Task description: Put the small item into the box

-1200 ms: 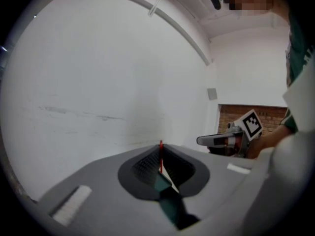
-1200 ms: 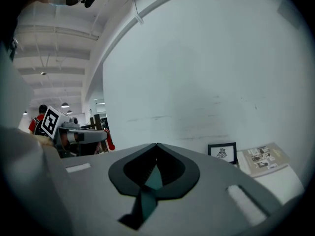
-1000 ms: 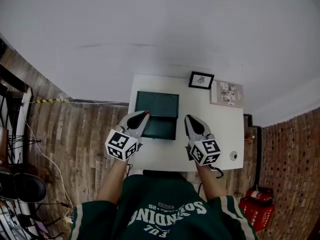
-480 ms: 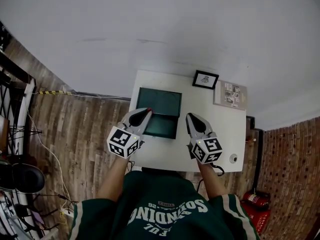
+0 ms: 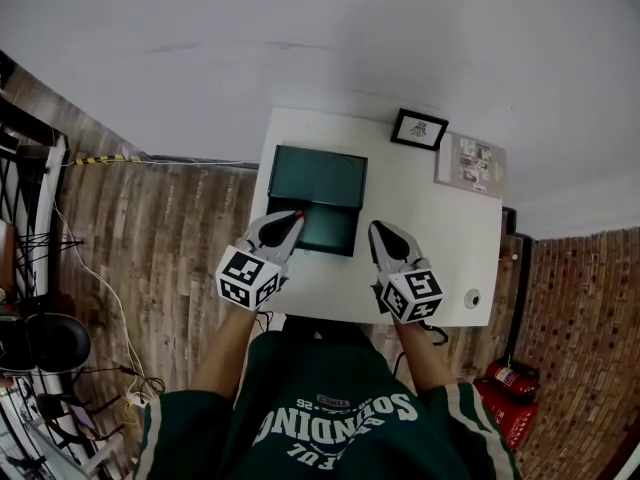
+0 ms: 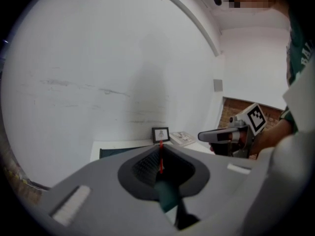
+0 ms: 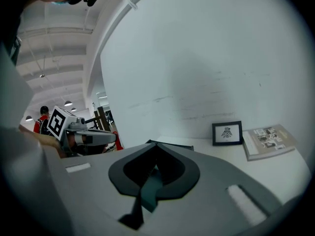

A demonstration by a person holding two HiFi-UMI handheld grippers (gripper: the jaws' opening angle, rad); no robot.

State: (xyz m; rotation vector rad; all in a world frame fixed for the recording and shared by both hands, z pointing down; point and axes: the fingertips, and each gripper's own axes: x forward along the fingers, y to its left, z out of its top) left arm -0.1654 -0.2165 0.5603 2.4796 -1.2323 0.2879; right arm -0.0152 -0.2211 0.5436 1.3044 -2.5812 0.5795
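A dark green box [image 5: 327, 232] lies open on the white table [image 5: 430, 238], its lid [image 5: 318, 177] flat behind it. My left gripper [image 5: 295, 216] hovers at the box's front left corner, shut on a small red item [image 5: 297, 213]. In the left gripper view that item shows as a thin red sliver [image 6: 160, 157] pinched between the shut jaws. My right gripper [image 5: 378, 231] is just right of the box with its jaws together and nothing between them. The box's edge [image 7: 173, 145] peeks above the right gripper's jaws.
A black picture frame [image 5: 419, 129] and a booklet [image 5: 470, 164] stand at the table's far right. A small round object [image 5: 472, 299] sits near the front right corner. A red fire extinguisher [image 5: 511, 385] is on the wooden floor to the right, and dark stands [image 5: 40, 343] are on the left.
The head view has shifted a little. Both grippers keep about the same places beside the box, and the left one still pinches the red item.
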